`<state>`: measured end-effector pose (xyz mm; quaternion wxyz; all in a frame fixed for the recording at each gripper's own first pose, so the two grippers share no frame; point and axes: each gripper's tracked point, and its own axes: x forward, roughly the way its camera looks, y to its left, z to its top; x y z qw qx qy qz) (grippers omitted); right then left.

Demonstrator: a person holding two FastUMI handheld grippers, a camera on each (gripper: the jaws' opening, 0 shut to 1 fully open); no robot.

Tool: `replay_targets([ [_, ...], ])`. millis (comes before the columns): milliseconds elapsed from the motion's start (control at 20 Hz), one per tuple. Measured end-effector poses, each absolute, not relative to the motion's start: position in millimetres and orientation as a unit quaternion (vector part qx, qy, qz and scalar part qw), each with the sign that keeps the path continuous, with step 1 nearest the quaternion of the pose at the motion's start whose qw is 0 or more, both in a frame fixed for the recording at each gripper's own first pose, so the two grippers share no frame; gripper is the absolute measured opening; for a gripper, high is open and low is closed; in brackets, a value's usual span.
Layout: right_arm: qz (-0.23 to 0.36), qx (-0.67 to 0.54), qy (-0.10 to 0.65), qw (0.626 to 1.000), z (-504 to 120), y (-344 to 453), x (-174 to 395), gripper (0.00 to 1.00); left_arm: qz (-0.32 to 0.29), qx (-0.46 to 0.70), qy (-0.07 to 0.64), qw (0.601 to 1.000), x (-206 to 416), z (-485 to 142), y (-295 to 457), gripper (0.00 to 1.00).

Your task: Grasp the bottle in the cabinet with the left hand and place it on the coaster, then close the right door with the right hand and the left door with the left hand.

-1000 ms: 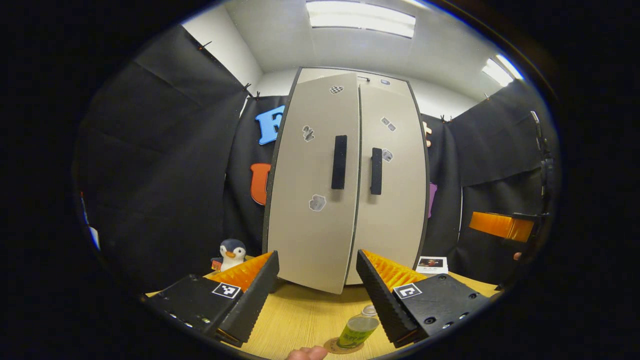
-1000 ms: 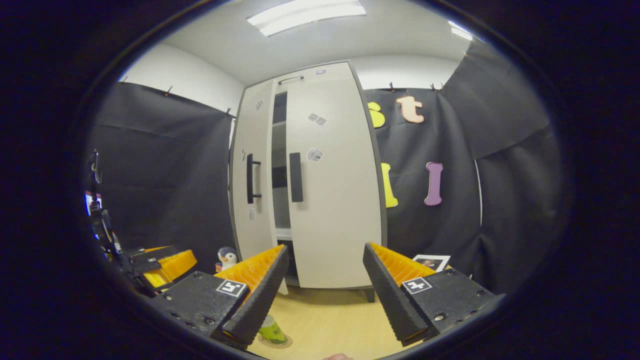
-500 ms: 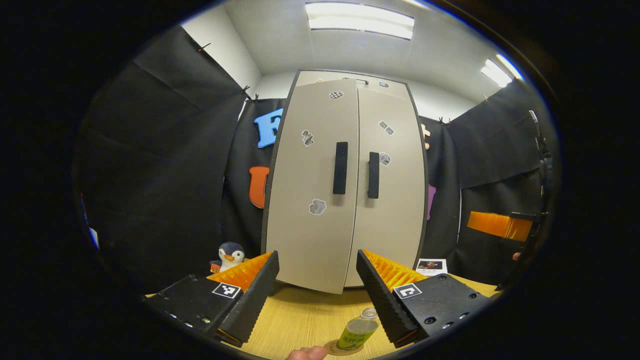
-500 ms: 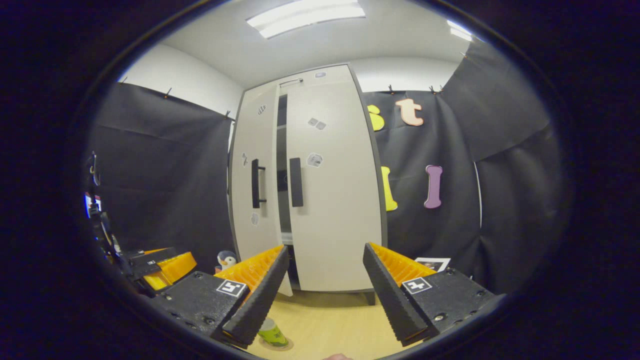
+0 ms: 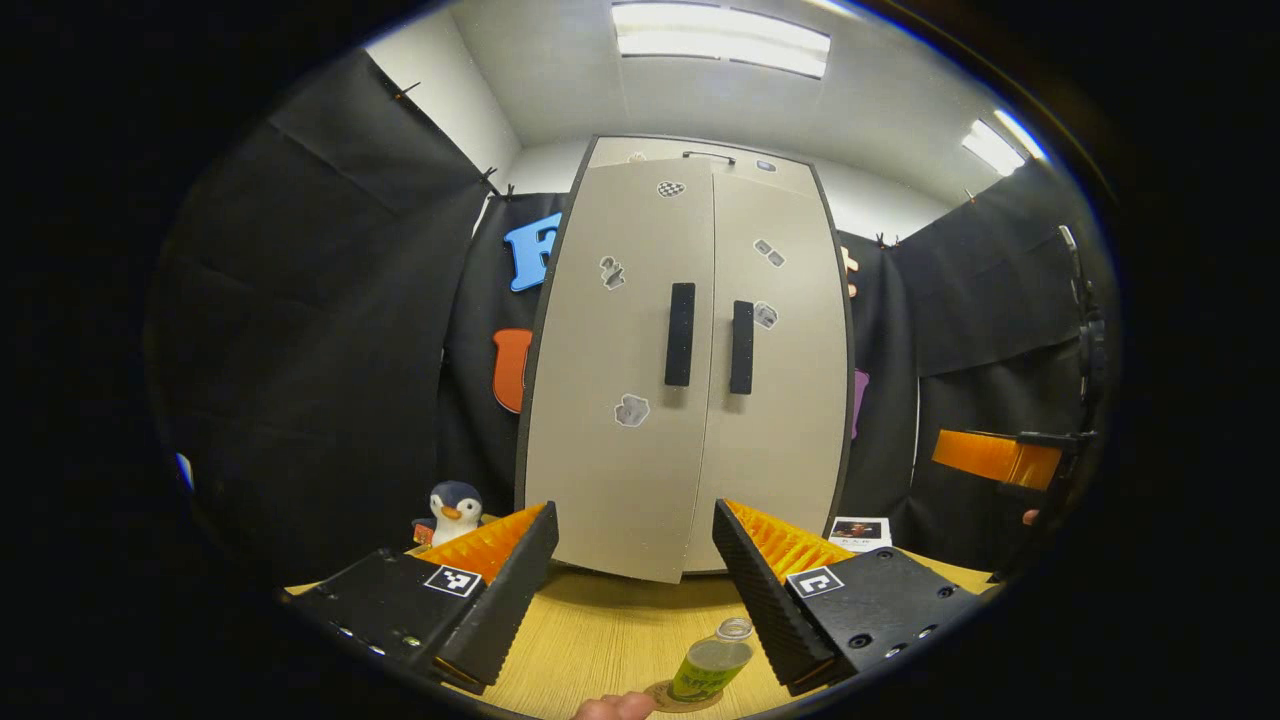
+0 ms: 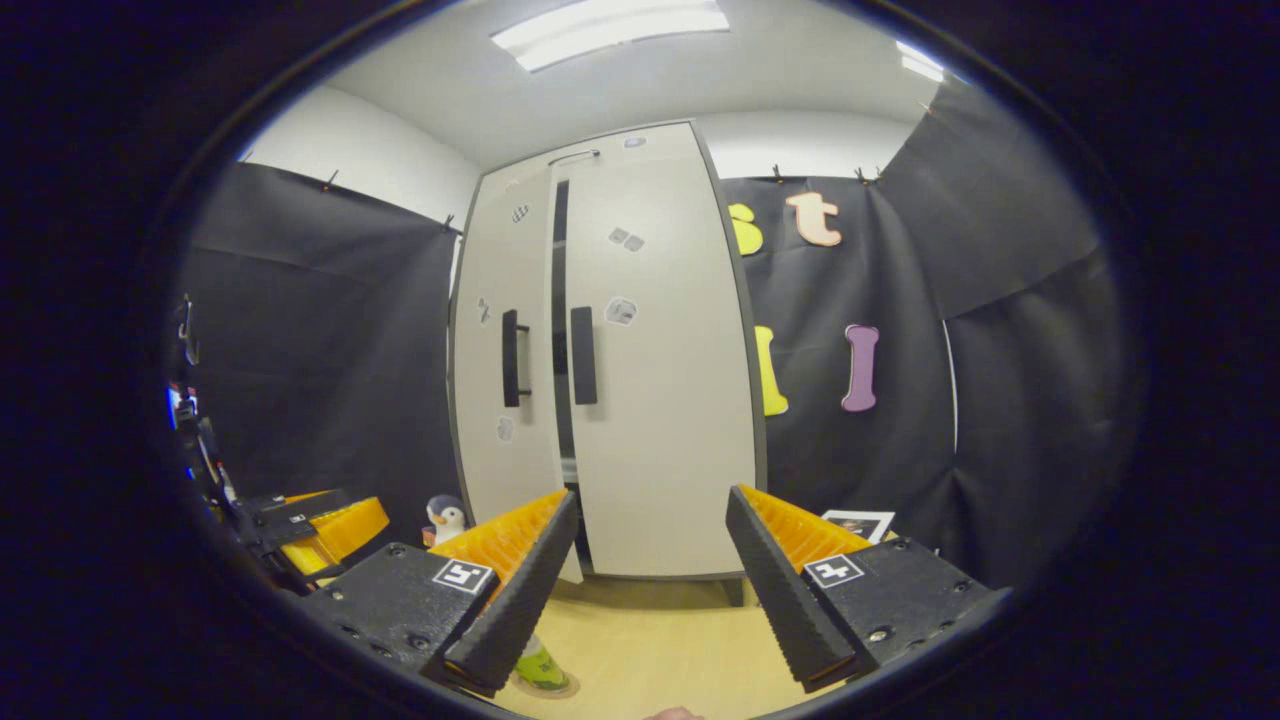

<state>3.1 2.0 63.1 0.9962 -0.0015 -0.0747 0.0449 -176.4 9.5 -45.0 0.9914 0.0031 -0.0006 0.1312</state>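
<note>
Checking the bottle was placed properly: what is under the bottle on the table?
The bottle stands on a round coaster on the wooden table. The coaster's middle is covered by the bottle.

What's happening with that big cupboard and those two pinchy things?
A person holds two grippers, both open and holding nothing. The bottle already stands on the coaster on the table. The cabinet's right door looks shut; the left door is nearly shut, with a thin dark gap left between them.
</note>
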Motion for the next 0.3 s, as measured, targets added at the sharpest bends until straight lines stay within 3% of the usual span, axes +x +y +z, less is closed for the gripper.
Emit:
replay_targets([
  [300, 0.052, 0.002, -0.069, 0.996, 59.8, 4.2, 13.0, 0.98, 0.138, 0.013, -0.004, 0.99, -172.4, -41.8, 15.8, 0.95],
])
